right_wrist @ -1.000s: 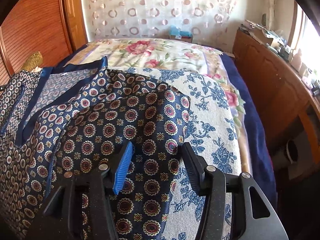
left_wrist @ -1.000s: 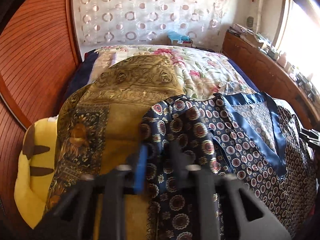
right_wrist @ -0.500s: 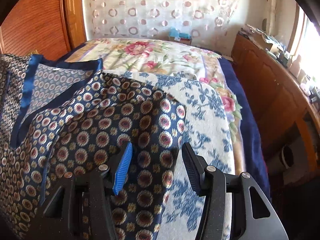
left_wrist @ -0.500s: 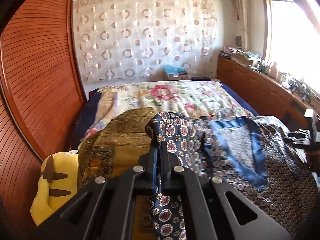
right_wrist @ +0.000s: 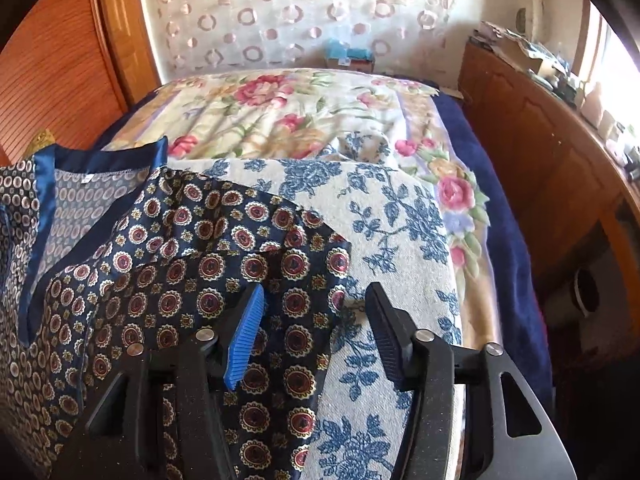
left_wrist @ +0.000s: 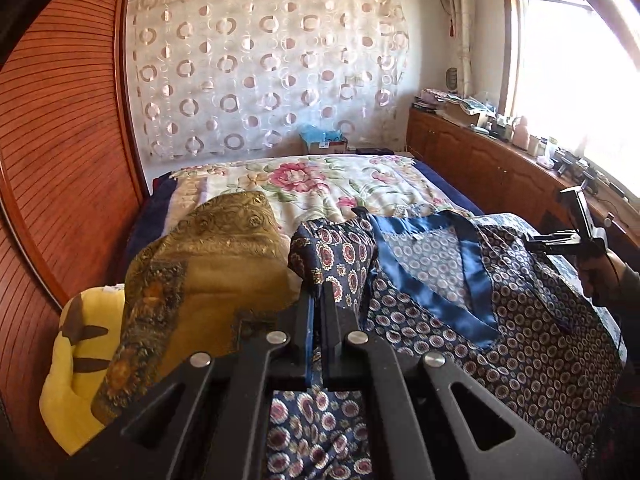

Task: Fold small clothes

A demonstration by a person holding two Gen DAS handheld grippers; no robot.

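Note:
A navy patterned shirt [left_wrist: 520, 320] with a blue satin V-neck trim lies on the bed. My left gripper [left_wrist: 318, 300] is shut on its left sleeve [left_wrist: 336, 252] and holds it lifted above the bed. In the right wrist view the shirt's right sleeve [right_wrist: 224, 248] lies flat on a blue floral cloth [right_wrist: 400, 240]. My right gripper [right_wrist: 316, 312] is open, its fingers straddling the sleeve's edge just above it. The right gripper also shows at the right of the left wrist view [left_wrist: 572, 236].
A folded gold patterned cloth [left_wrist: 208, 272] lies left of the shirt, beside a yellow plush [left_wrist: 76, 360]. A floral bedspread [right_wrist: 280, 116] covers the bed. A wooden wall [left_wrist: 60, 140] runs along the left, a wooden cabinet [right_wrist: 540, 152] along the right.
My left gripper closed on the left sleeve and lifted it up off the bed. My right gripper stayed open over the right sleeve, which shifted slightly.

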